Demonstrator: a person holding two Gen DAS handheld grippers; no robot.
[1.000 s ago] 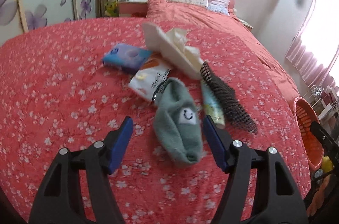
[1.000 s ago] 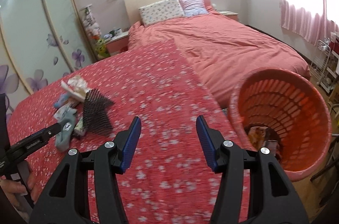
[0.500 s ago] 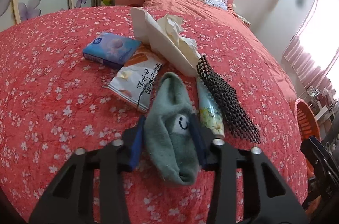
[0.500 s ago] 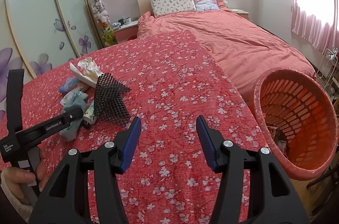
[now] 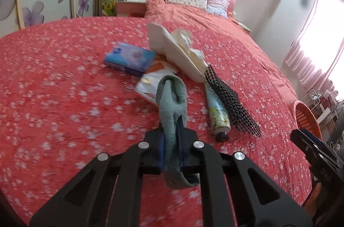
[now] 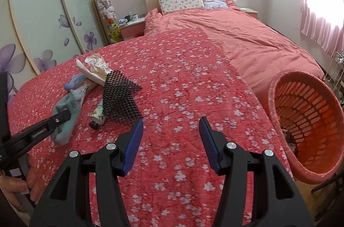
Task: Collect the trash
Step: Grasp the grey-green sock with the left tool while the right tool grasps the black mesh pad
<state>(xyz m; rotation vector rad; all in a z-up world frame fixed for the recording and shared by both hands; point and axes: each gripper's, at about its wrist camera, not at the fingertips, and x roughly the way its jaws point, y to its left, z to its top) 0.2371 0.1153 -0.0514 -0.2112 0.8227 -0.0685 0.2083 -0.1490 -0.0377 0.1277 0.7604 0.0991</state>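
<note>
My left gripper (image 5: 172, 141) is shut on a grey-green sock (image 5: 172, 102), lifting it off the red flowered bedspread; it also shows in the right wrist view (image 6: 64, 111). Beyond it lie a snack wrapper (image 5: 150, 81), a blue tissue pack (image 5: 131, 58), crumpled white paper (image 5: 180, 51), a tube (image 5: 218, 117) and black mesh (image 5: 232, 104). My right gripper (image 6: 171, 139) is open and empty above the bedspread, right of the pile. The orange basket (image 6: 309, 119) stands at the bed's right edge.
The bed (image 6: 247, 44) with pillows (image 6: 180, 0) stretches away behind. A wardrobe (image 6: 43, 12) with flower doors and a nightstand (image 6: 131, 26) stand at the left. A wire rack (image 6: 335, 68) stands by the pink curtain.
My left gripper closed on the sock and raised it off the bedspread. My right gripper swung left, away from the basket, and stayed open.
</note>
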